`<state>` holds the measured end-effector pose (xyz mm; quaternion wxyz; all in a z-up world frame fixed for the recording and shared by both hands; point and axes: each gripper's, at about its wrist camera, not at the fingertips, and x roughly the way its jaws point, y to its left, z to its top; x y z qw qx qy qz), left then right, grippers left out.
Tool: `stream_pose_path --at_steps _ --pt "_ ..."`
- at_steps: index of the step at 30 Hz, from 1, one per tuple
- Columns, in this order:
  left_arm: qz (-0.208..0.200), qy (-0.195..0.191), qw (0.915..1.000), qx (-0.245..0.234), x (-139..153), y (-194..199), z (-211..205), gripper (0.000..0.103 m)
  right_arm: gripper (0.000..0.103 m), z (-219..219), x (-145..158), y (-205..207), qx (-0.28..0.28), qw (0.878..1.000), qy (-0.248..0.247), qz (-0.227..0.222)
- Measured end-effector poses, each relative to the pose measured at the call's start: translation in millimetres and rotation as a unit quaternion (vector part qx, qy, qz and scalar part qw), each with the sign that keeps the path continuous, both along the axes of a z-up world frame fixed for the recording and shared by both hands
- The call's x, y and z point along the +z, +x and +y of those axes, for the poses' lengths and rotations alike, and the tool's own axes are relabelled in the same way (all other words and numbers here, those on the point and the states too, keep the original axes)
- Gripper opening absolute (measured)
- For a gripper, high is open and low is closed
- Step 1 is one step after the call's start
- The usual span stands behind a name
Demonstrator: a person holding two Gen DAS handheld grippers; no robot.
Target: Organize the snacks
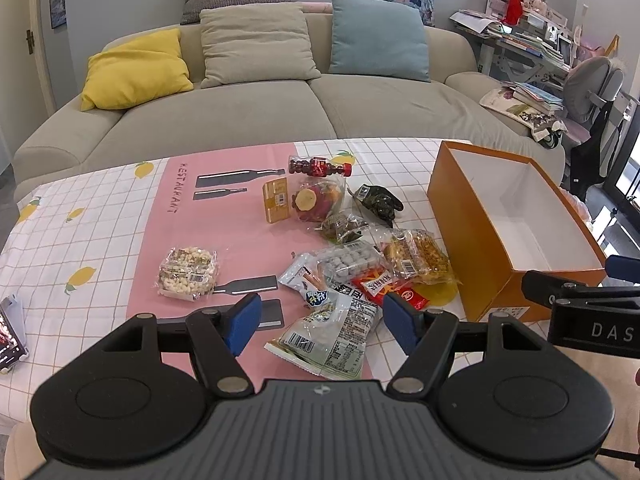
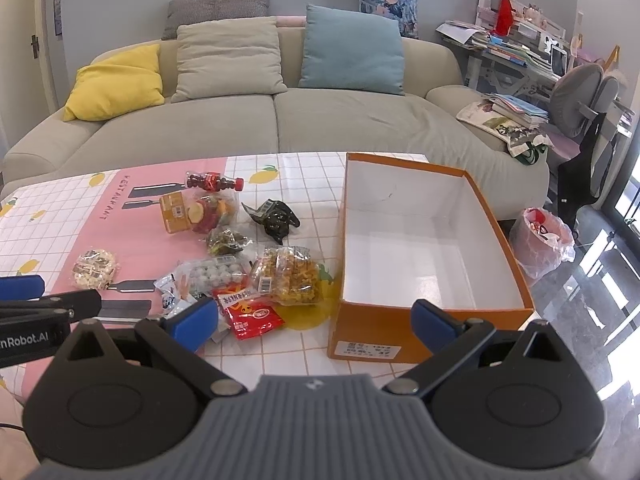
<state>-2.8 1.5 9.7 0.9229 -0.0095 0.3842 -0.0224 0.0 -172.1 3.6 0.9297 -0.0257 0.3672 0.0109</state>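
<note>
Several snack packs lie in a loose pile on the tablecloth: a red packet (image 1: 386, 286), a yellow crunchy bar pack (image 1: 416, 258), a pale green bag (image 1: 332, 328), a small cola bottle (image 1: 320, 167) and a puffed-rice pack (image 1: 187, 272) off to the left. An orange box (image 2: 430, 240) with a white inside stands empty at the right. My left gripper (image 1: 320, 320) hovers open above the pale green bag, holding nothing. Above the table's front edge my right gripper (image 2: 316, 322) is open too, between the red packet (image 2: 250, 314) and the box's near corner.
A phone (image 1: 10, 334) lies at the table's left edge. Behind the table stands a grey sofa (image 1: 280, 112) with cushions. A cluttered desk (image 2: 516, 52), a chair and a bagged waste bin (image 2: 542, 240) are on the right.
</note>
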Motion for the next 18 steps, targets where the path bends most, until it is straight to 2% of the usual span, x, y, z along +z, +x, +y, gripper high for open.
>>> stream_pose_path --at_steps 18 --pt "0.002 -0.003 1.0 -0.005 -2.9 0.2 -1.0 0.082 0.1 -2.4 1.0 0.6 -0.004 1.0 0.006 0.005"
